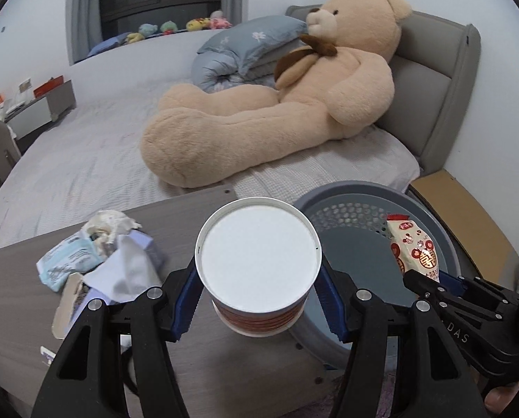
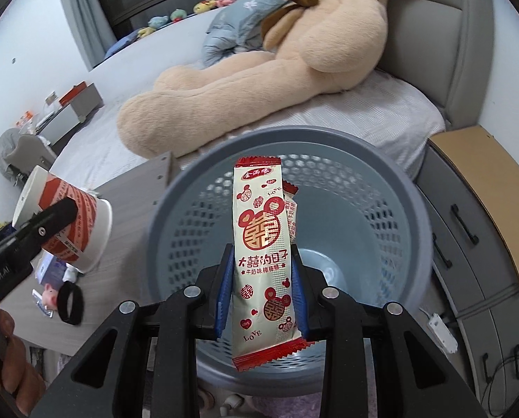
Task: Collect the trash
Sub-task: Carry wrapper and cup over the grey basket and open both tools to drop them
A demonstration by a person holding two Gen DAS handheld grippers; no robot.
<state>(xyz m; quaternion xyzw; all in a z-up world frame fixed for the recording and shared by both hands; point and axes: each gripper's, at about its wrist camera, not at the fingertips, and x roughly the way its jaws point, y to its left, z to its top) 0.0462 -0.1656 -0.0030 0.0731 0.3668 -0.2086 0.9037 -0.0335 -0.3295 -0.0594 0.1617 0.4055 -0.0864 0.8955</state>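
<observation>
Right gripper (image 2: 261, 278) was clamped on a cream-and-red snack wrapper (image 2: 264, 244), "LOVE" printed on it among Chinese characters, a second wrapper just behind it, both dangling over the open grey-blue mesh bin (image 2: 381, 209). Left gripper (image 1: 257, 299) squeezed a paper cup (image 1: 259, 261) at mid-width, red-striped sides, mouth facing the camera, held above the wooden table (image 1: 15, 296) edge beside the bin. Crumpled tissues (image 1: 120, 268) lay on the table to the left.

Our left gripper (image 1: 259, 271) pointed downward, its blue pads clamped on either side of a paper cup (image 1: 259, 264). Our right gripper (image 2: 262, 289) also tilted down, its pads (image 2: 224, 285) pinched on a candy wrapper (image 2: 264, 244) standing upright between them.
</observation>
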